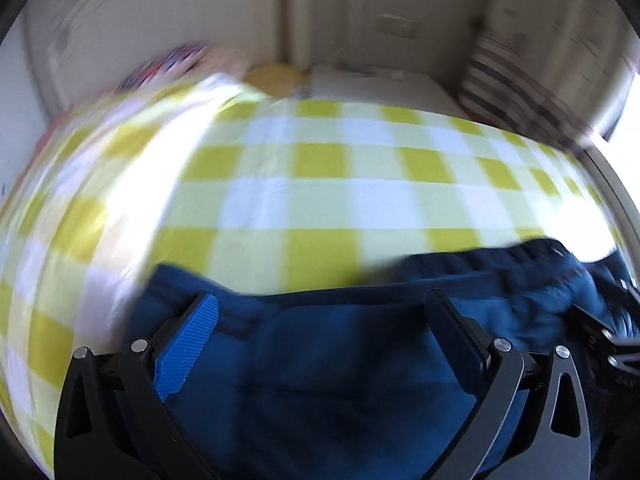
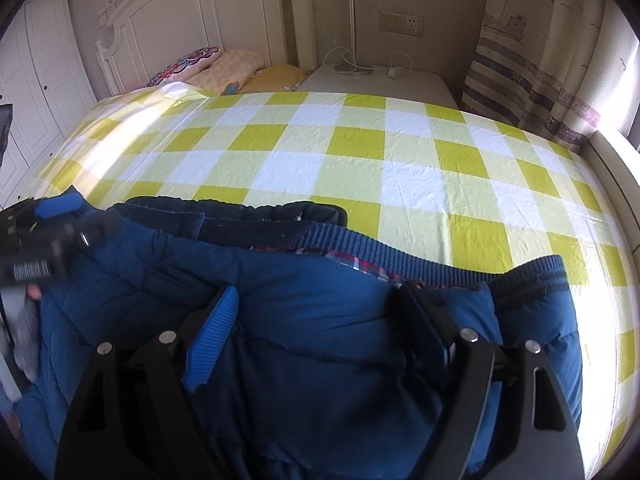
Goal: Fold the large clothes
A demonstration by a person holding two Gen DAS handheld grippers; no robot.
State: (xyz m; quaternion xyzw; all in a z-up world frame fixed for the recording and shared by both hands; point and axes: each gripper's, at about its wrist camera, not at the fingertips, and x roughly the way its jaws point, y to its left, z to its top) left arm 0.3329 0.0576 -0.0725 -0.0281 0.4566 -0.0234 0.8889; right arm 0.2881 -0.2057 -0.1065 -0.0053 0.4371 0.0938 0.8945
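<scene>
**Blue jacket on a checked bed, both grippers released above it**

A padded blue jacket [image 2: 320, 320] lies at the near edge of a bed [image 2: 400, 168] covered in a yellow and white checked sheet. Its ribbed hem [image 2: 400, 256] faces the headboard [image 2: 180, 12], and a strip of red plaid lining [image 2: 360, 266] shows just inside the hem. The far half of the bed, toward the headboard, is bare sheet, likely left free as folding room.

The right hand-held gripper [image 2: 320, 312] hovers over the jacket's middle, jaws spread wide with nothing between the pads, probably poised to choose a grip. The left hand-held gripper [image 1: 320, 308] is likewise released over the jacket's end farthest from the curtain [image 2: 540, 72], with only fabric below it. From the right view it appears at the jacket's left edge [image 2: 48, 240].

Pillows [image 2: 224, 68] lie against the headboard, and a white nightstand [image 2: 380, 80] stands beside them.

The left view is heavily motion-blurred, so seams and folds there are hard to read. The jacket's sleeves and collar cannot be made out, and its near part is cut off by both gripper bodies. Whether either gripper touches the fabric is unclear.
</scene>
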